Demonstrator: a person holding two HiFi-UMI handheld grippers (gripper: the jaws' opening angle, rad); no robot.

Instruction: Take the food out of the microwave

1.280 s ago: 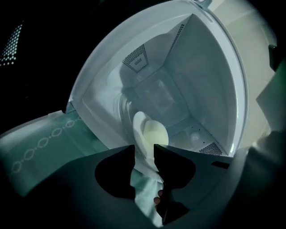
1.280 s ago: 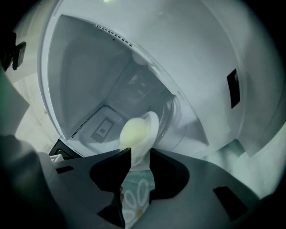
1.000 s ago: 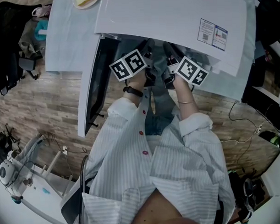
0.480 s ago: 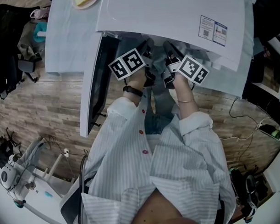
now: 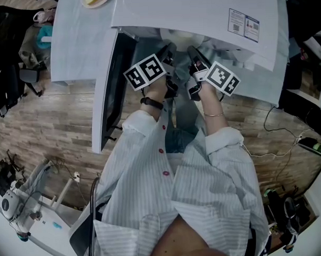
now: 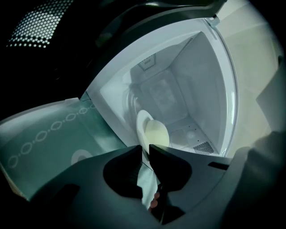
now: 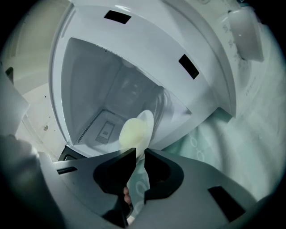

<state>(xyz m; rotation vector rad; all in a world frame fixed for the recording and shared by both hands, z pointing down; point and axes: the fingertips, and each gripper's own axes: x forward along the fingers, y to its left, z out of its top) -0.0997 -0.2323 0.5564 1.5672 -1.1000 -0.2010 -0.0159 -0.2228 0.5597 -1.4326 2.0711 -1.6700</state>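
A white plate [image 6: 144, 126] with a pale round piece of food [image 6: 157, 134] sits at the mouth of the open microwave [image 5: 198, 13]. My left gripper [image 6: 144, 150] has just been closing and is shut on the plate's near rim. The right gripper [image 7: 140, 152] has closed the same way on the rim of the plate [image 7: 147, 121], beside the food [image 7: 133, 133]. In the head view both grippers, left [image 5: 170, 49] and right [image 5: 192, 51], reach side by side under the microwave's top. The plate is hidden there.
The microwave door [image 5: 109, 95] hangs open at the left. The microwave stands on a table with a pale ring-patterned cloth [image 6: 44, 134]. Another plate with yellow food [image 5: 98, 0] lies at the table's far left. Wooden floor [image 5: 44, 123] and cables surround the table.
Both hands stay at the microwave's opening. Only the head view has drifted slightly.
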